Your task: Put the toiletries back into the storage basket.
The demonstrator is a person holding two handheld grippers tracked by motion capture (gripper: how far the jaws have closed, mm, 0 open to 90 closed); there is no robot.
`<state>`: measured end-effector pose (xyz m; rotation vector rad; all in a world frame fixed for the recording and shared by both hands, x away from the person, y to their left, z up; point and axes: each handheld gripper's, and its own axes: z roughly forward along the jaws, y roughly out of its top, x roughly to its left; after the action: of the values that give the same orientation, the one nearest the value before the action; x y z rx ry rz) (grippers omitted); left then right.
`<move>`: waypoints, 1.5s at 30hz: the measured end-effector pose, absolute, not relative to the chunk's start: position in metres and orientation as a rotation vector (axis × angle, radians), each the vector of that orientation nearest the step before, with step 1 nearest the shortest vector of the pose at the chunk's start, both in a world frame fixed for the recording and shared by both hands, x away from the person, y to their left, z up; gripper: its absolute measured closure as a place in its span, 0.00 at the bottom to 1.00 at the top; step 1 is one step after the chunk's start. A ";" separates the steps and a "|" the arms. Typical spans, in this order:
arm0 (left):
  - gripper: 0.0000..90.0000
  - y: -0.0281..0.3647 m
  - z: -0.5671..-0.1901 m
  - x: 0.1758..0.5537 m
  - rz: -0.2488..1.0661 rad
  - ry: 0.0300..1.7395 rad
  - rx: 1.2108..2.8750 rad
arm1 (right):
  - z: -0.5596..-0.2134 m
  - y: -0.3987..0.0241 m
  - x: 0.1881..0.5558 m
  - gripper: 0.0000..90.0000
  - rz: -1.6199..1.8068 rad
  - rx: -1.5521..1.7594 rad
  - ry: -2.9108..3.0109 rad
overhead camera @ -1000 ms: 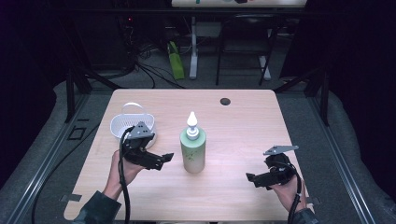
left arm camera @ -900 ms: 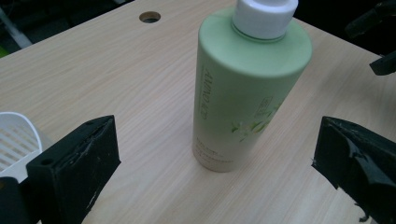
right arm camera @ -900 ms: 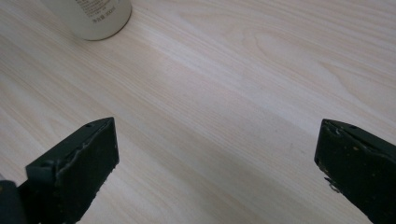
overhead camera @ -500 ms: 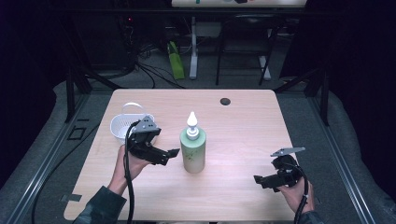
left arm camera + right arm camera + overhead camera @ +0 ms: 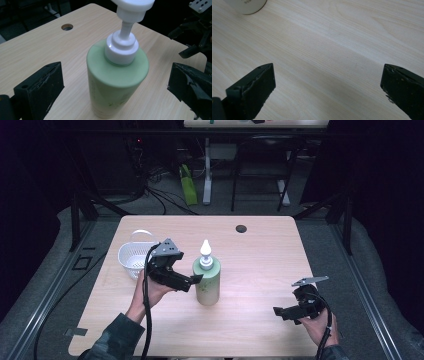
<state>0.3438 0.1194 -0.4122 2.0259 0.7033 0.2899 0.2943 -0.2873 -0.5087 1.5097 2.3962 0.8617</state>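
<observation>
Green plastic pump bottle with a white dispenser (image 5: 207, 281) stands upright mid-table (image 5: 260, 255), between the wide-open jaws of the left hand-held gripper (image 5: 192, 281). Right hand-held gripper (image 5: 278, 311), also open, hovers well apart.

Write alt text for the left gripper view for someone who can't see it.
A green pump bottle with a white pump head stands upright on a light wooden table, between the open black jaws of the left gripper, which do not touch it. The right gripper shows farther off at the upper right.
</observation>
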 end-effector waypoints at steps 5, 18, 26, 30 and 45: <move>0.00 0.106 -0.410 0.347 0.313 0.686 2.022 | -0.508 -0.287 0.296 0.00 0.872 1.498 2.397; 0.07 0.094 -0.410 0.353 0.327 0.680 1.968 | -0.511 -0.289 0.298 0.00 0.860 1.498 2.407; 0.31 0.097 -0.411 0.351 0.360 0.697 1.893 | -0.514 -0.285 0.299 0.00 0.850 1.488 2.429; 0.44 0.099 -0.413 0.350 0.390 0.707 1.852 | -0.514 -0.286 0.299 0.00 0.849 1.482 2.430; 0.58 0.095 -0.418 0.353 0.364 0.691 1.816 | -0.515 -0.285 0.299 0.00 0.831 1.480 2.427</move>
<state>0.3533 0.0951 -0.4181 1.8160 0.6911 0.3644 0.2991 -0.2851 -0.5147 1.4795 2.4274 0.8313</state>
